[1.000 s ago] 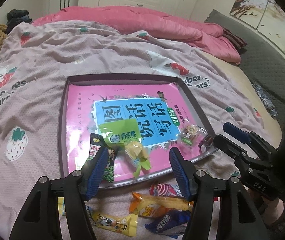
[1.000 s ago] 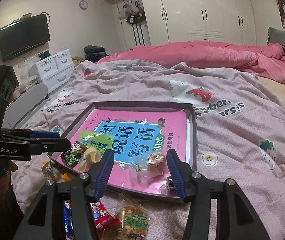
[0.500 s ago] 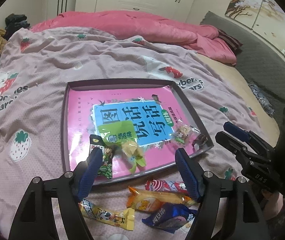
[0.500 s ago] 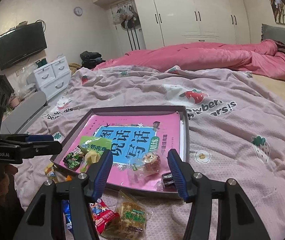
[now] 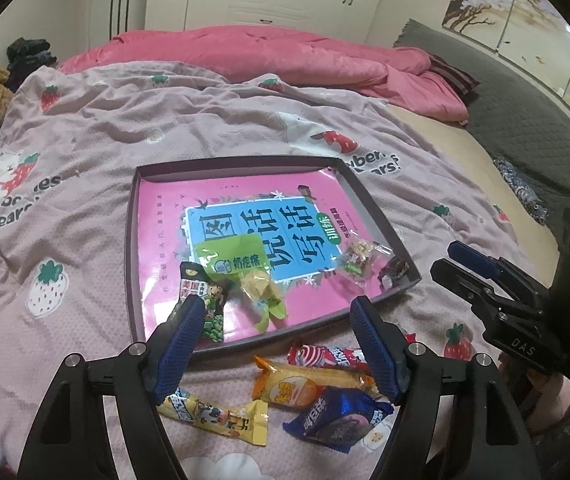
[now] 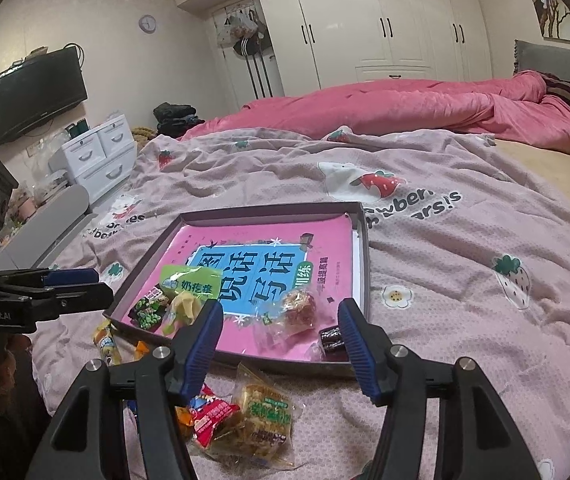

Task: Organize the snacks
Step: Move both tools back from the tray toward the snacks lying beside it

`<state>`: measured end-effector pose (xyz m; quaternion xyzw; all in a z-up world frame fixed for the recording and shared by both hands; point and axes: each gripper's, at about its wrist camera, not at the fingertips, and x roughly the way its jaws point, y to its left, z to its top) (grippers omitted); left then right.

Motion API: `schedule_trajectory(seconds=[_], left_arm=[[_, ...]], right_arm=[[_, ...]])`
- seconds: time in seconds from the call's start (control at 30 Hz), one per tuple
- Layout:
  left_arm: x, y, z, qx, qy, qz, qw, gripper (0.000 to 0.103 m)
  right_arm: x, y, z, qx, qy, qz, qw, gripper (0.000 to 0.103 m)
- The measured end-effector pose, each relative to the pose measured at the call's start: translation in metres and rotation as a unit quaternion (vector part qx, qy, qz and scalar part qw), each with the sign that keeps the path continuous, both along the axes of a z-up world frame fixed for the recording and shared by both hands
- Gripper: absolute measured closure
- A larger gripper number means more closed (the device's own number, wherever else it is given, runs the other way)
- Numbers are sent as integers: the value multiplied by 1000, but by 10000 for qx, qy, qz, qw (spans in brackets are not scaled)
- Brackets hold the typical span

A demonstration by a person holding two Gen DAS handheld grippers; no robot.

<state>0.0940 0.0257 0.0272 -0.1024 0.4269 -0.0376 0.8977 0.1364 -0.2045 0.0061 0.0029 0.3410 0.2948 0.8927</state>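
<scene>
Snacks (image 5: 269,404) scattered on blanket (image 5: 85,140) just in front of tray (image 5: 131,248). Left gripper (image 5: 275,330) spread, holding nothing. Right gripper (image 6: 279,334) near tray's front edge, half spread, empty.

The left gripper's finger (image 5: 183,340) covers the lower part of the green pea packet (image 5: 209,312). The yellow milk candy (image 5: 221,416) runs behind that same finger. Small print on the pink book (image 5: 245,216) is too tiny to read.
</scene>
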Motion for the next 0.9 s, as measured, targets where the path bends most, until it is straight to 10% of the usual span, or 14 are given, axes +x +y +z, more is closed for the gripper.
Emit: schedule_trajectory(seconds=[0.9], left_arm=[[-33, -24, -23, 111, 270, -488, 9984, 27]], right_arm=[[-13, -4, -12, -321, 315, -208, 9988, 43]])
